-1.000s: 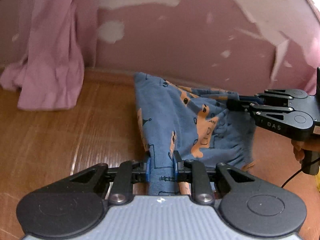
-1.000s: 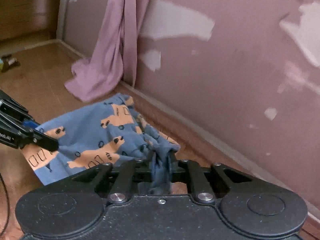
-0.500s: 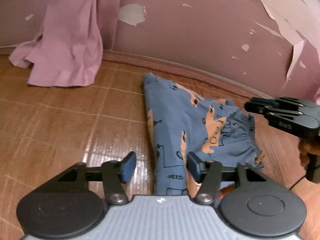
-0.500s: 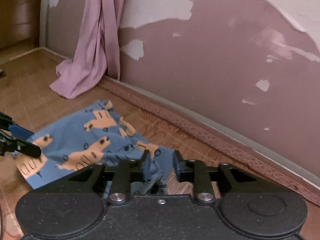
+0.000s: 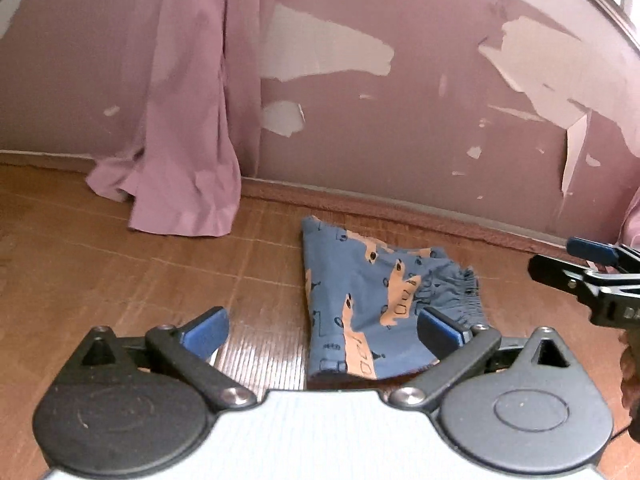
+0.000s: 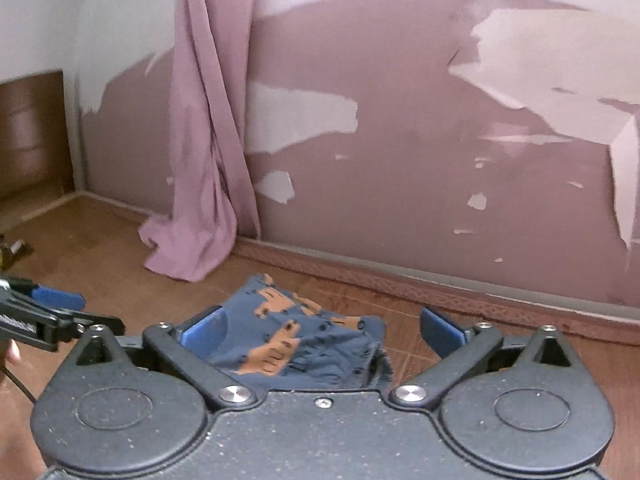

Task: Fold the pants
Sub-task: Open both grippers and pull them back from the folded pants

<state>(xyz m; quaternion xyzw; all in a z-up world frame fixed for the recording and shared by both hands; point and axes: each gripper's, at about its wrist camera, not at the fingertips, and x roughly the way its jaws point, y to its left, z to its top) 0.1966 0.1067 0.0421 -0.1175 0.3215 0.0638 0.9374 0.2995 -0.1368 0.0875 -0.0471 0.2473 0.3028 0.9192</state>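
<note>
The blue pants [image 5: 372, 312] with orange prints are lying folded on the wooden floor [image 5: 120, 280], near the baseboard of the peeling pink wall [image 5: 420, 140]. The left gripper [image 5: 322, 326] is hanging above them with both fingers spread wide, gripping nothing. The right gripper [image 6: 322, 326] is likewise gaping and empty, apparently clear of the cloth. A pink curtain [image 6: 208, 160] is pooling at the left.

Only partial "DA" legible, on right claw [image 5: 592, 268] body.

Pants [image 5: 376, 312] on floor [image 5: 120, 280] before wall [image 5: 400, 140]; curtain [image 5: 188, 140] to their left.
</note>
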